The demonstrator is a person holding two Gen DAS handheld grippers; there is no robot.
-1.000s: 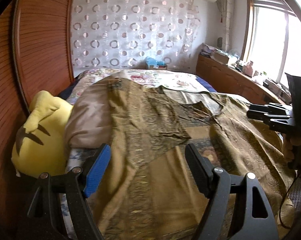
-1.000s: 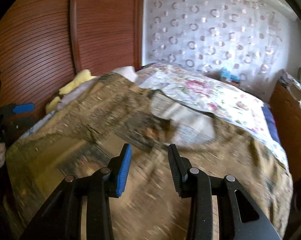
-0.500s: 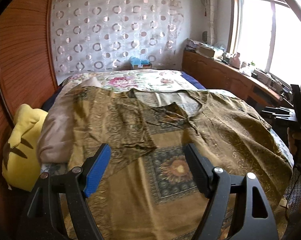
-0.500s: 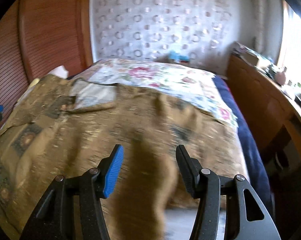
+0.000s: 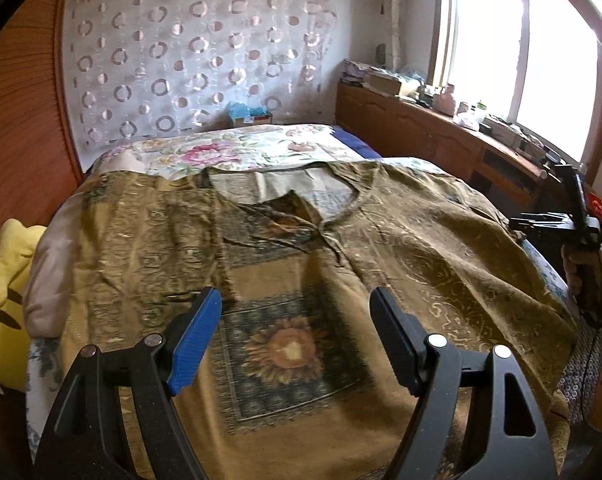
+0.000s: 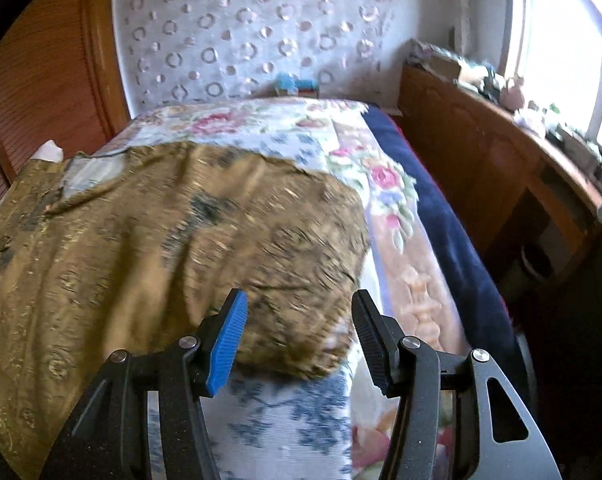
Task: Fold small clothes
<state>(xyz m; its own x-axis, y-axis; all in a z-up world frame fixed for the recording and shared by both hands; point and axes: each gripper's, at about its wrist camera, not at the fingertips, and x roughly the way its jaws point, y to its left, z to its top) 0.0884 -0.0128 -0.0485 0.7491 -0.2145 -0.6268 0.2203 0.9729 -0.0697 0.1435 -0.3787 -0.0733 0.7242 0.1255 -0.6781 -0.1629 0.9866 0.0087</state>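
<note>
A golden-brown patterned top [image 5: 401,240] with a sunflower panel lies spread flat on the bed, neckline toward the far wall. Its left sleeve is folded in over the body. My left gripper [image 5: 297,332] is open and empty, hovering over the lower middle of the top. My right gripper [image 6: 299,332] is open and empty above the top's right sleeve edge [image 6: 293,320]; it also shows at the right edge of the left wrist view [image 5: 557,220], held by a hand. The right wrist view is motion-blurred.
The bed has a floral quilt [image 5: 241,152] and a blue sheet [image 6: 441,216]. A yellow plush toy [image 5: 5,300] and a beige pillow [image 5: 49,264] lie at the left. A wooden headboard [image 5: 17,128] stands left, and a cluttered wooden cabinet [image 5: 441,128] runs under the window.
Both grippers swung rightward. The left one now faces the top's middle instead of its left side. The right one moved from the neckline area to the right sleeve edge. Both stayed open.
</note>
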